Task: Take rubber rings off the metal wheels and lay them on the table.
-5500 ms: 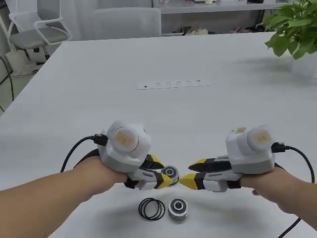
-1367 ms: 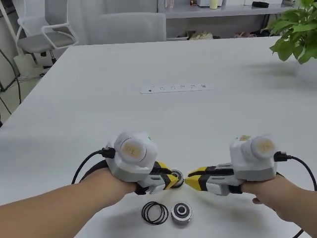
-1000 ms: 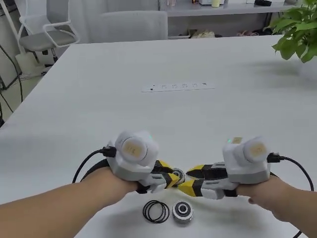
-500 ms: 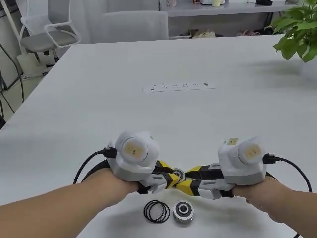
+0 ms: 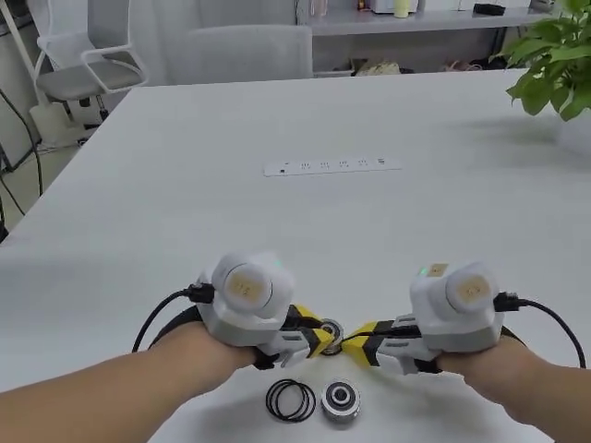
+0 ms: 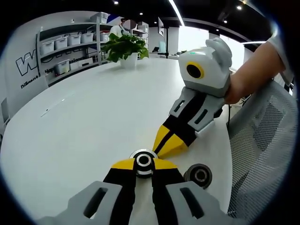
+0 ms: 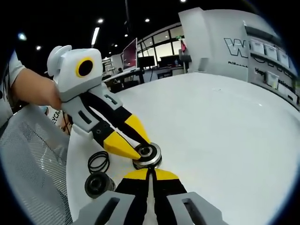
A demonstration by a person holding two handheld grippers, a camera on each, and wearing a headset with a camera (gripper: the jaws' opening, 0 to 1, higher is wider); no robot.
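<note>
My left gripper (image 5: 317, 337) is shut on a small metal wheel (image 5: 331, 330) and holds it just above the table. In the left gripper view the wheel (image 6: 143, 161) sits between my yellow fingertips (image 6: 125, 164). My right gripper (image 5: 355, 339) meets it from the right, jaws closed on the black rubber ring at the wheel's rim (image 7: 148, 155). Its tip (image 6: 165, 144) touches the wheel's edge. Below the grippers, loose black rubber rings (image 5: 291, 401) lie beside a second metal wheel (image 5: 341, 401), both also in the right gripper view as rings (image 7: 97, 162) and wheel (image 7: 97, 184).
The white table (image 5: 305, 240) stretches away, with a white power strip (image 5: 331, 167) at its middle. A potted plant (image 5: 551, 55) stands at the far right, and chairs (image 5: 83, 65) stand beyond the far edge. A mesh chair back (image 6: 265, 140) is close to the table's near edge.
My right gripper has moved left to the held wheel and closed its jaws on the rim. My left gripper has kept hold of the wheel. Rings and second wheel lie unmoved.
</note>
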